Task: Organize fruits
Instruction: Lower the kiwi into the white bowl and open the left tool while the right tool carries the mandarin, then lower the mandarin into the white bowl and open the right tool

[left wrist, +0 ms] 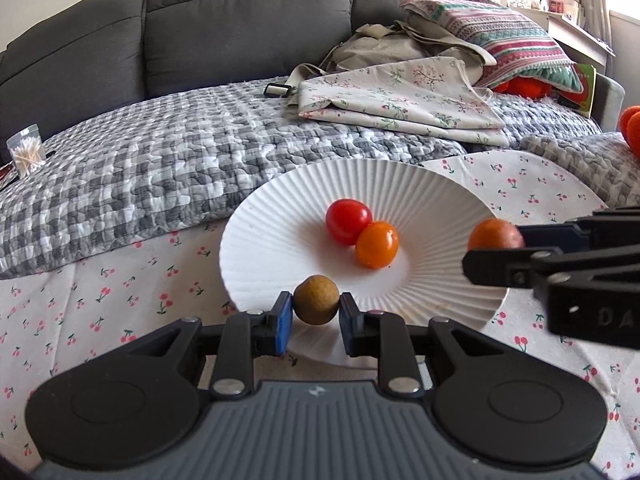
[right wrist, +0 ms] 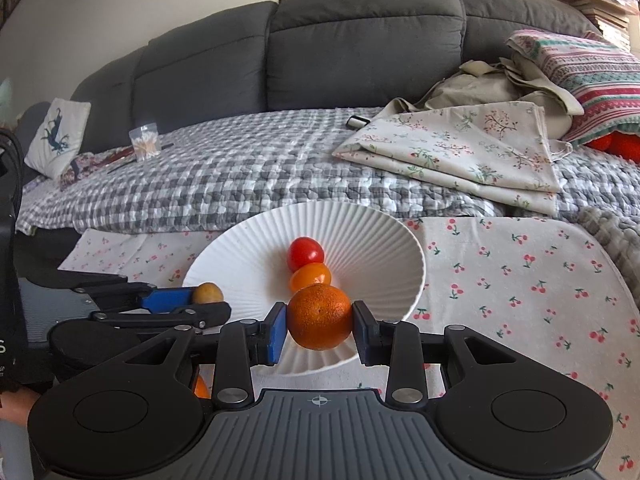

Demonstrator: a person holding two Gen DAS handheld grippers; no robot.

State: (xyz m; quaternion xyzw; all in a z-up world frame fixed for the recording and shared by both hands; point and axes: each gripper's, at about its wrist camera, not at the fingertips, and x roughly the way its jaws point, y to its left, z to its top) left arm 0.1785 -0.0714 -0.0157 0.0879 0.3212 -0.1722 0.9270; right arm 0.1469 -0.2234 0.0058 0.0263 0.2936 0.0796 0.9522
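Note:
A white ribbed plate [left wrist: 280,208] [right wrist: 376,236] lies on a cherry-print cloth and holds a red cherry tomato [left wrist: 347,221] [right wrist: 305,253] touching an orange cherry tomato [left wrist: 377,244] [right wrist: 310,276]. My left gripper [left wrist: 315,314] [right wrist: 208,300] is shut on a small brown round fruit [left wrist: 317,299] [right wrist: 207,293] over the plate's near left rim. My right gripper [right wrist: 320,326] [left wrist: 490,256] is shut on a small orange citrus fruit [right wrist: 320,316] [left wrist: 495,233] over the plate's near right rim.
The cherry-print cloth [left wrist: 120,292] [right wrist: 520,280] borders a grey checked quilt [left wrist: 168,160]. Folded floral fabric [left wrist: 400,96] [right wrist: 460,148], a striped cushion [left wrist: 508,36] and a bag of cotton swabs [left wrist: 27,152] [right wrist: 146,142] lie further back, before a grey sofa back [right wrist: 360,40].

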